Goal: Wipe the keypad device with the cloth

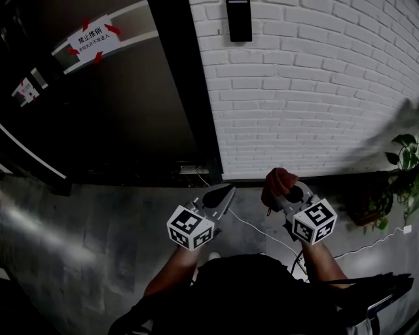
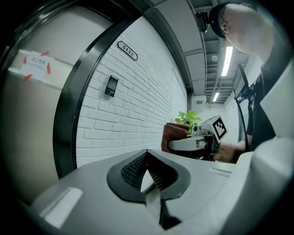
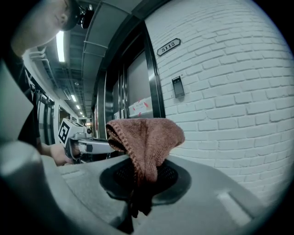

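Firmly pinched between the jaws of the right gripper (image 1: 287, 196), the brown cloth (image 3: 146, 146) bunches up above them and a darker tail of it hangs down behind the pads. The left gripper (image 2: 148, 176), just beside the right one, has its jaws pressed together with nothing between them. Ahead of both pairs of jaws and well above them, the dark keypad device (image 1: 239, 19) is fixed to the white brick wall (image 1: 308, 98), well apart from the cloth. To the left of the jaws stands a dark door frame (image 1: 186, 91). A green plant (image 1: 402, 170) sits off to the right.
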